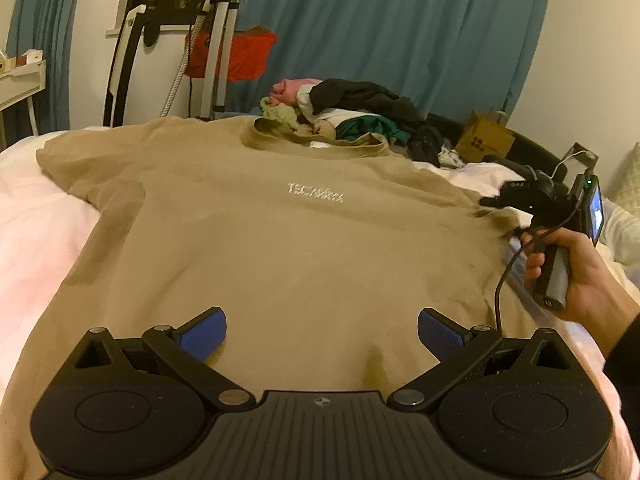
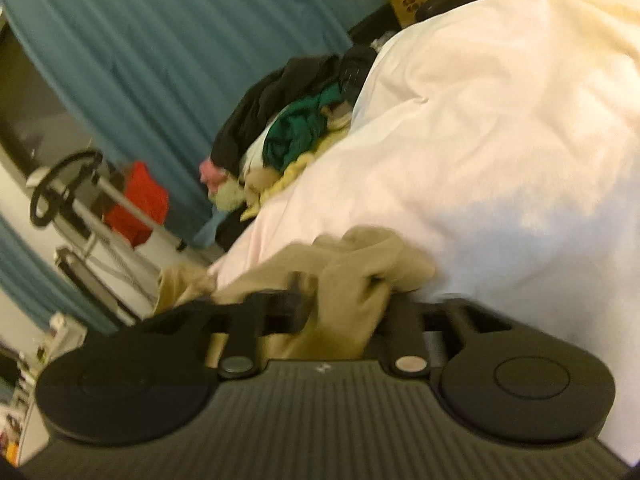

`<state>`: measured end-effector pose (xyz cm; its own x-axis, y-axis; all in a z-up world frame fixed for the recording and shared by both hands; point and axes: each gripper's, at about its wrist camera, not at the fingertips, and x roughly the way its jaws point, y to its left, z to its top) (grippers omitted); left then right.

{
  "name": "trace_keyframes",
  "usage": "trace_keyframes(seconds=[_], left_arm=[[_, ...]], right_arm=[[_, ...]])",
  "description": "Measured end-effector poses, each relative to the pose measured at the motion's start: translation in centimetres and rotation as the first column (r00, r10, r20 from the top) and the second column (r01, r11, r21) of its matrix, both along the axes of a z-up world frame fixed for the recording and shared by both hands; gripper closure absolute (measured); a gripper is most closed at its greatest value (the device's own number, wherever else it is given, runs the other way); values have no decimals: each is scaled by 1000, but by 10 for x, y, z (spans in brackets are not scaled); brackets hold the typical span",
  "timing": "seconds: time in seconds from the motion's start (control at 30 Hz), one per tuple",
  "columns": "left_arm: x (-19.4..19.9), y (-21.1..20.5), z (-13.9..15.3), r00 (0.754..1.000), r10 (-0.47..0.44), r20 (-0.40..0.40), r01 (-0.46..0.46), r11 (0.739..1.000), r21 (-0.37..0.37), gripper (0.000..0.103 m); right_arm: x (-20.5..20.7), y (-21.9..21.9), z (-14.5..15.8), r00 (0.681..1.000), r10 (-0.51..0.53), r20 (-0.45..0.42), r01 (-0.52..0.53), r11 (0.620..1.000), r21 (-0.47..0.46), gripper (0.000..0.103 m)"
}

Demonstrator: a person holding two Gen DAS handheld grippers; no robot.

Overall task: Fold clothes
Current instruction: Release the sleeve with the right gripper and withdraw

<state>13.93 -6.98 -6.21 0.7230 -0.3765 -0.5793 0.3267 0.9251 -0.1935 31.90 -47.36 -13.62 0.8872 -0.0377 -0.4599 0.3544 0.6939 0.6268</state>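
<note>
**Tan T-shirt spread on the bed, right sleeve pinched**

Left wrist view: a brown paper bag (image 1: 485, 136) stands at the far right edge of the bed, beyond the clothes; what is inside it cannot be seen. The tan T-shirt (image 1: 280, 240) lies flat, front up, on the pale duvet (image 1: 36, 216). Its long axis runs away from the camera, hem nearest and collar at the far end, with the small white chest print reading upright. The collar touches a pile of clothes (image 1: 352, 112) in black, green, pink and cream. The left sleeve lies spread out flat toward the left. The left gripper (image 1: 322, 334) hangs above the hem end with its blue-padded jaws wide apart, holding nothing. At the right, a hand (image 1: 576, 276) grips the handle of the right gripper (image 1: 498, 202), whose black tips sit at the shirt's right sleeve edge.

Right wrist view: the picture is tilted and blurred. The right gripper (image 2: 344, 300) has its jaws drawn close on a bunched fold of the tan T-shirt (image 2: 360, 276), the cloth puckering up between them. The duvet (image 2: 500, 140) rises just beyond, and the pile of clothes (image 2: 296, 132) lies farther back before a teal curtain (image 2: 180, 40).
</note>
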Motion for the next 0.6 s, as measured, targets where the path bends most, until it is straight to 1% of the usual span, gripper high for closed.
trace_keyframes(seconds=[0.03,0.07,0.13,0.23,0.3,0.37,0.43,0.53,0.6], left_arm=[[-2,0,2,1000,-3,8,3,1000,-2,0],[-5,1,4,1000,-9,15,9,1000,-3,0],[-10,2,6,999,-25,26,25,1000,-4,0],[-21,4,10,998,-49,43,49,999,-4,0],[-30,6,12,997,-65,48,66,998,-4,0],[-39,9,15,996,-78,47,78,997,-12,0],[-49,13,16,994,-102,35,103,994,-27,1],[-64,20,17,990,-143,14,144,988,-53,2],[-73,19,17,982,-186,-12,185,980,-74,5]], right_arm=[[-9,4,3,1000,12,-9,-12,1000,-14,23],[-17,8,6,1000,25,-19,-25,999,-28,19],[-34,17,22,997,67,-40,-70,995,-76,21],[-77,40,47,992,106,-65,-113,985,-128,21],[-114,54,63,992,114,-59,-121,984,-133,21],[-153,69,80,993,113,-48,-117,986,-118,21],[-191,89,99,992,113,-59,-119,985,-127,20],[-239,120,124,989,145,-30,-148,974,-171,20],[-269,137,136,986,169,14,-163,968,-190,21]])
